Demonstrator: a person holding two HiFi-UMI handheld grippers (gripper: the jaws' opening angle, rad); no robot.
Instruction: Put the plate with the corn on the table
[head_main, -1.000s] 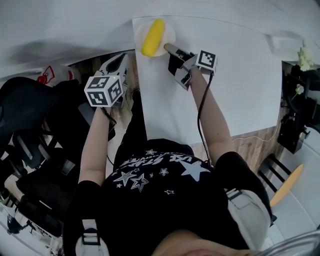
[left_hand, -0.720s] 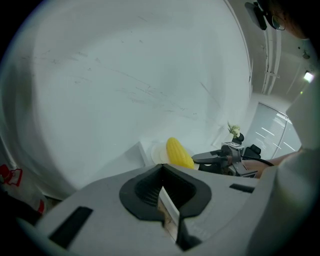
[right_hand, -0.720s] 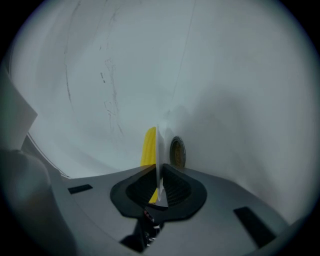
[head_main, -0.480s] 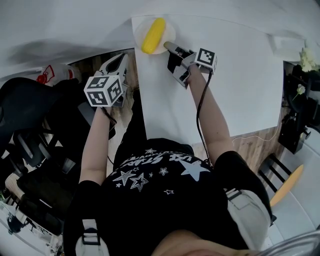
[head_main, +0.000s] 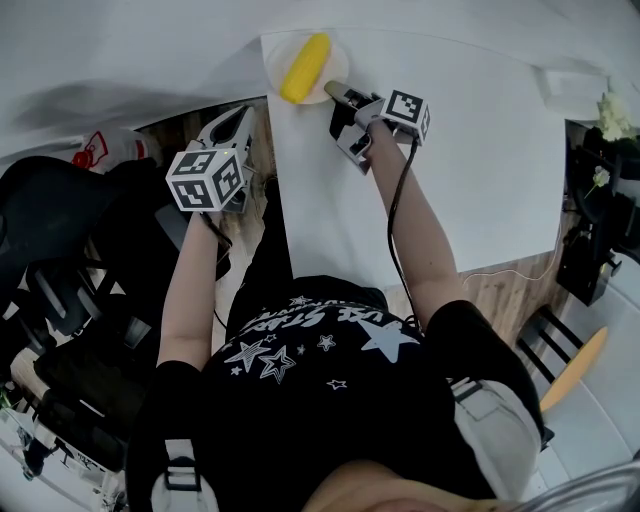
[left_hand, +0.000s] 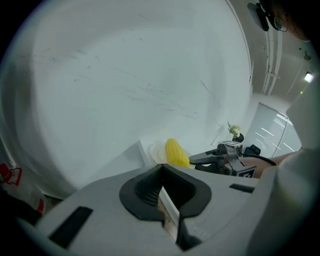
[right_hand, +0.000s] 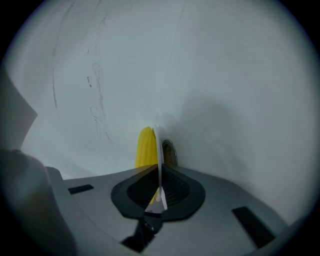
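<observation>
Yellow corn slants far-right on plate | right fingers just closed on rim | left fingers together

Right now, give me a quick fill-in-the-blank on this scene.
1. The corn lies on the ____.
2. The right gripper grips the plate by its ____.
3. The left gripper holds ____.
Missing: plate; rim; nothing.
The right gripper's jaws have just been closing on that rim.
</observation>
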